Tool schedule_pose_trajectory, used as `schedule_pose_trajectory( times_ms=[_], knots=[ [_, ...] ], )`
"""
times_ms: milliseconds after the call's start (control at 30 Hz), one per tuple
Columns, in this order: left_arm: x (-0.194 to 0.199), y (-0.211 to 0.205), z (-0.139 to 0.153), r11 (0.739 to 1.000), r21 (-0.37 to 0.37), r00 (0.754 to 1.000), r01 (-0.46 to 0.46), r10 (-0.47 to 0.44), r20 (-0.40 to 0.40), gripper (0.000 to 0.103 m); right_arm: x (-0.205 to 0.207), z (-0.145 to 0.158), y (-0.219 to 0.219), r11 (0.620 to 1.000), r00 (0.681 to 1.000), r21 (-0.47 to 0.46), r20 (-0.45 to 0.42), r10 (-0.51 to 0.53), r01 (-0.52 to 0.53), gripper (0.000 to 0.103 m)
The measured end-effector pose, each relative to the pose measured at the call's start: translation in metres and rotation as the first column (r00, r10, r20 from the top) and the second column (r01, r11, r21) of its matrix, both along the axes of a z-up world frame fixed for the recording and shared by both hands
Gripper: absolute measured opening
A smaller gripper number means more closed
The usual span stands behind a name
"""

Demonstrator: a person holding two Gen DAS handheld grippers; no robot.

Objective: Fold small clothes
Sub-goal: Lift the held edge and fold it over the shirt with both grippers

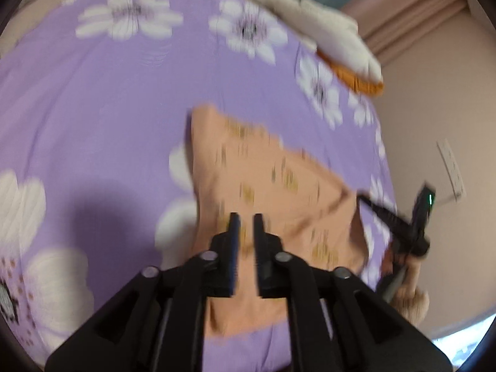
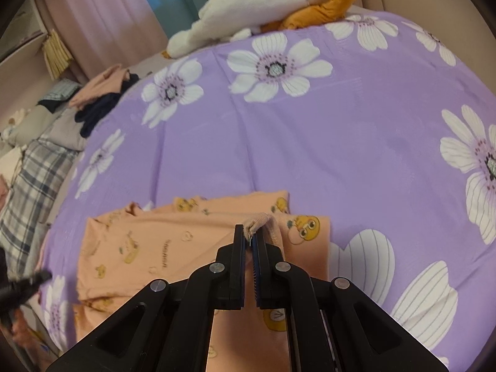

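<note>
Peach cotton garment (image 2: 173,248), printed with small yellow cartoon figures, is lying partly folded on the bed (image 2: 341,142), near its front edge, over a purple sheet with large white flowers. Right tongs (image 2: 251,232) are pinching together on a bunched hem of the garment, and a fold of cloth is poking up between the tips. Left tongs (image 1: 246,217) are hanging just above the same garment (image 1: 279,186) with a narrow gap between the tips and nothing caught in it; this view is blurring heavily. Right tongs are also showing in the left view (image 1: 400,220) at the garment's right edge. White and orange plush toy (image 2: 263,6) is sitting at the bed's far edge. Loose pile of clothes (image 2: 99,99), peach and dark navy, is resting at the bed's far left corner. No baskets or bins are showing.
</note>
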State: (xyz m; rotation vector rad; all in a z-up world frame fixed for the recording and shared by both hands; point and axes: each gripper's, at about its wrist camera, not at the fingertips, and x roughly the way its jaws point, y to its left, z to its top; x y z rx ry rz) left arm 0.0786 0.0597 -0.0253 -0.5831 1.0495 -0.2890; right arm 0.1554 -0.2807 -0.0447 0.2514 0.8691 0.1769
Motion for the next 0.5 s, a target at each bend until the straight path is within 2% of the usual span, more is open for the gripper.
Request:
schedule_pose_trajectory(
  times_ms=[67, 233, 300, 400, 433, 467, 500],
  knots=[
    [-0.011, -0.001, -0.010, 1.000, -0.017, 0.998, 0.018, -0.019, -0.056, 0.038, -0.001, -0.002, -0.001, 1.000, 1.000, 0.003, -0.004, -0.002, 0.002, 0.005],
    [-0.029, -0.014, -0.030, 0.999, 0.018, 0.991, 0.051, -0.048, -0.126, 0.040, -0.007, 0.000, -0.002, 1.000, 1.000, 0.002, 0.008, -0.006, 0.006, 0.005],
    [-0.027, -0.017, -0.039, 0.999, 0.004, 0.988, 0.048, -0.047, -0.150, 0.040, -0.008, 0.002, -0.002, 1.000, 1.000, 0.002, 0.013, -0.005, 0.005, 0.005],
    [-0.018, -0.024, -0.047, 0.997, -0.052, 0.987, 0.061, -0.068, -0.145, 0.034, -0.010, 0.002, -0.001, 1.000, 1.000, 0.001, 0.016, -0.004, 0.004, 0.005],
    [-0.015, -0.026, -0.050, 0.996, -0.059, 0.987, 0.066, -0.074, -0.140, 0.013, -0.012, 0.003, -0.001, 1.000, 1.000, 0.002, 0.018, -0.006, 0.006, 0.005],
    [-0.012, -0.028, -0.055, 0.996, -0.067, 0.986, 0.067, -0.076, -0.147, 0.007, -0.012, 0.002, -0.001, 1.000, 1.000, 0.006, 0.019, -0.007, 0.007, 0.005],
    [-0.009, -0.029, -0.059, 0.996, -0.069, 0.985, 0.048, -0.058, -0.163, 0.005, -0.013, 0.002, -0.002, 1.000, 1.000, 0.011, 0.021, -0.009, 0.009, 0.005]
  ],
)
